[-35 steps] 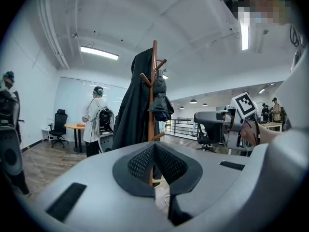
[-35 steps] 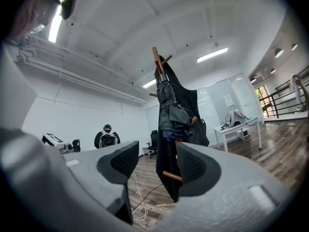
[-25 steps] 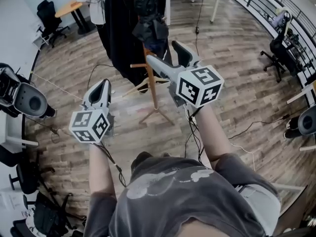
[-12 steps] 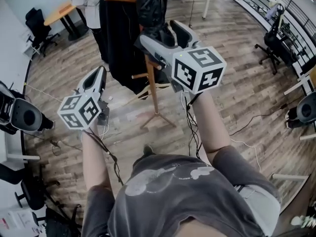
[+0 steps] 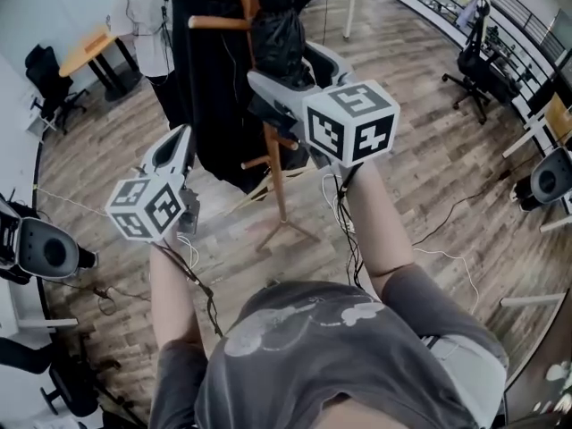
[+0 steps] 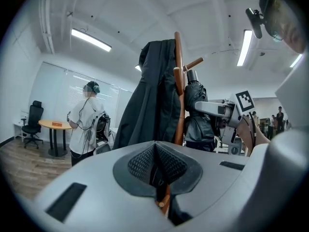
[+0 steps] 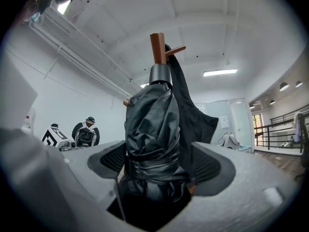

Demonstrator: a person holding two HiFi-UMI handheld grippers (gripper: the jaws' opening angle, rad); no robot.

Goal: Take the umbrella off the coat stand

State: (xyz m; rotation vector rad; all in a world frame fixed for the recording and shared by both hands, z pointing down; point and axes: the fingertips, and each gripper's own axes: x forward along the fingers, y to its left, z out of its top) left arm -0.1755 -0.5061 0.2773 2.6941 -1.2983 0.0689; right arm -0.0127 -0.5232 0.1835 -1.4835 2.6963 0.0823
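The wooden floor [image 5: 429, 150] fills most of the head view, and the coat stand [image 5: 275, 177] rises from it on spread legs. A long black coat [image 5: 210, 88] hangs on the far-left side of the stand. The folded black umbrella [image 5: 277, 38] hangs against the pole on the near side, just beside the coat.

The right hand-held gripper [image 5: 284, 65] is raised to the umbrella. Its jaws stand apart, one on each side of the folded cloth. The right gripper view shows the umbrella filling the space between the two pads, with a strap wound around its lower part and its grey cap just under the top of the pole. Whether the pads already press on the cloth I cannot tell.

The left hand-held gripper [image 5: 181, 137] is lower and to the left, well apart from the stand. Its jaws are clenched together and nothing is between them.

Only the left gripper view shows a person in a white shirt [image 6: 87, 124] standing near a small round table [image 6: 55, 125], with an office chair [image 6: 33, 122] beside it. Only the head view shows the legs of the stand and the loose cables [image 5: 447, 208] on the floor.
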